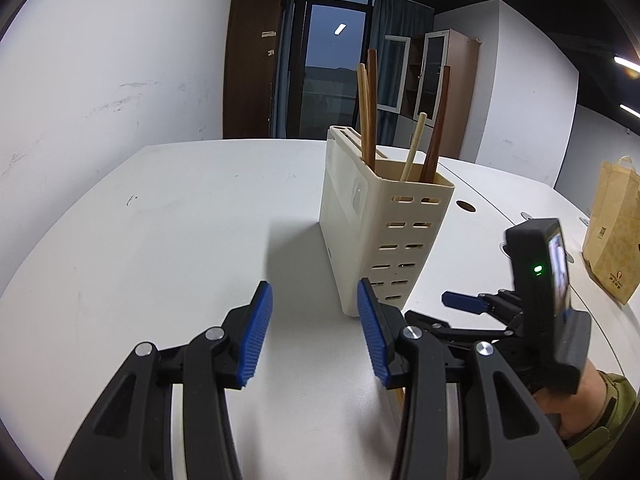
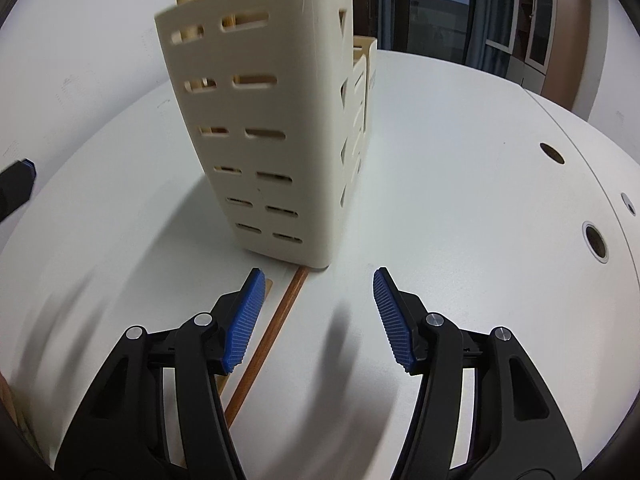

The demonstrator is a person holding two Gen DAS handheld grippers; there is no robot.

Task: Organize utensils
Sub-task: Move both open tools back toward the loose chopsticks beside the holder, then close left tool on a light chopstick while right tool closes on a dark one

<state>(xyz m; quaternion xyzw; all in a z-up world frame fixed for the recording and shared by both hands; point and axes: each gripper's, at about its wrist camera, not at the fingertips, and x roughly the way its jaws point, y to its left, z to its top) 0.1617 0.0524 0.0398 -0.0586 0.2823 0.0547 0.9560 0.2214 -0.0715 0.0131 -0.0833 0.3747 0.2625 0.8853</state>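
One brown chopstick (image 2: pixel 280 320) flat beside cream utensil holder (image 2: pixel 272 128), paper bag (image 1: pixel 612 240) well apart.

Utensil holder (image 1: pixel 376 224) on table (image 1: pixel 160 240), chopsticks (image 1: pixel 365 116) inside (upright), one chopstick (image 2: pixel 268 344) lying before it

White table (image 1: pixel 168 240): cream utensil holder (image 1: pixel 360 232), brown chopstick (image 2: pixel 276 324), paper bag (image 1: pixel 612 232).

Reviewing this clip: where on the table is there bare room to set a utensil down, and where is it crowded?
Bare table stretches from the utensil holder toward the wall, and on its other side toward the round cable holes. It is crowded in front of the holder: brown chopstick on the tabletop, right gripper over it. A paper bag takes the far corner.
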